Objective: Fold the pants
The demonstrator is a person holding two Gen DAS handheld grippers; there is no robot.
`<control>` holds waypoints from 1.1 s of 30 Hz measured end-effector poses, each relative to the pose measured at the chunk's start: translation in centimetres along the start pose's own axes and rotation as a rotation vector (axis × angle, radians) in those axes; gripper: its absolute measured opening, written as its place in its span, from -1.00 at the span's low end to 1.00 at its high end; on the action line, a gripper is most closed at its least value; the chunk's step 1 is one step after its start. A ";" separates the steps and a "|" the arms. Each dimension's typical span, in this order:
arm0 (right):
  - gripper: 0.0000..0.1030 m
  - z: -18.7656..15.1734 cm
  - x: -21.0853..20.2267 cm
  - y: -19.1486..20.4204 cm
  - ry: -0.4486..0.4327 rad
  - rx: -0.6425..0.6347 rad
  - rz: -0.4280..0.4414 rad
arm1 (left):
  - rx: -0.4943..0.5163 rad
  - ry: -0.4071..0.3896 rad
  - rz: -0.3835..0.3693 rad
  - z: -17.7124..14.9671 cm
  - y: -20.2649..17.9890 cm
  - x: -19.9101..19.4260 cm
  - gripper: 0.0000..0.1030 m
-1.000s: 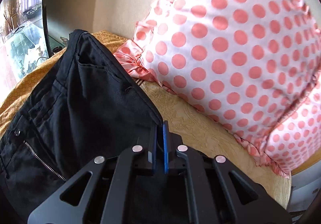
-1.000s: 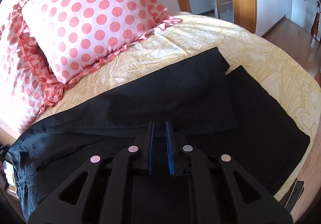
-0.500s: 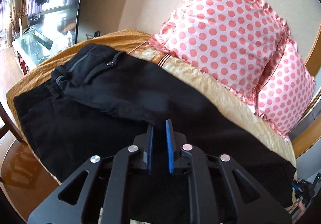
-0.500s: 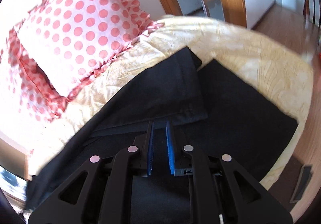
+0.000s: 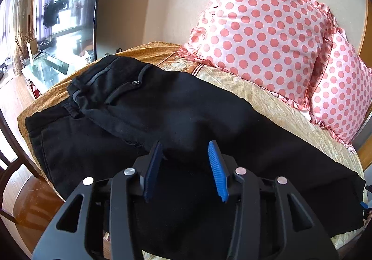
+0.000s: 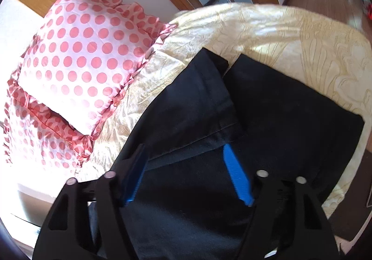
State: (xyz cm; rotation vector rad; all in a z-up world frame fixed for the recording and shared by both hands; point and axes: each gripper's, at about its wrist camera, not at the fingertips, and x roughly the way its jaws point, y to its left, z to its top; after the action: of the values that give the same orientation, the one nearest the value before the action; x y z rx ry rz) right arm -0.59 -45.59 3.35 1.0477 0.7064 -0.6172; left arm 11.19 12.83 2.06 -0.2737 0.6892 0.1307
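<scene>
Below both our grippers, left (image 5: 184,162) and right (image 6: 186,164), just opened and empty, the pants (image 5: 186,115) run left-right.

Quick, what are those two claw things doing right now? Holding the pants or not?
Left gripper: fingers just opened, holding nothing above the black pants.
Right gripper: fingers just opened, holding nothing.

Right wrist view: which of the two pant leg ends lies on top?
The leg end nearer the polka-dot pillow lies on top; its hem overlaps the other leg end, which lies flat on the yellow bedspread.
</scene>
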 end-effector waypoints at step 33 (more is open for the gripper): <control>-0.93 1.8 -10.2 -1.8 -0.343 -0.026 0.112 | -0.001 -0.012 0.013 0.3 0.2 0.0 -0.11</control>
State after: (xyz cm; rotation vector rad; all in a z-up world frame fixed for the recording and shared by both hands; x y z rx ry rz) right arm -7.97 -46.71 10.81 0.9209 0.3531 -0.6685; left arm 11.34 13.11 2.26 -0.2694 0.6795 0.1453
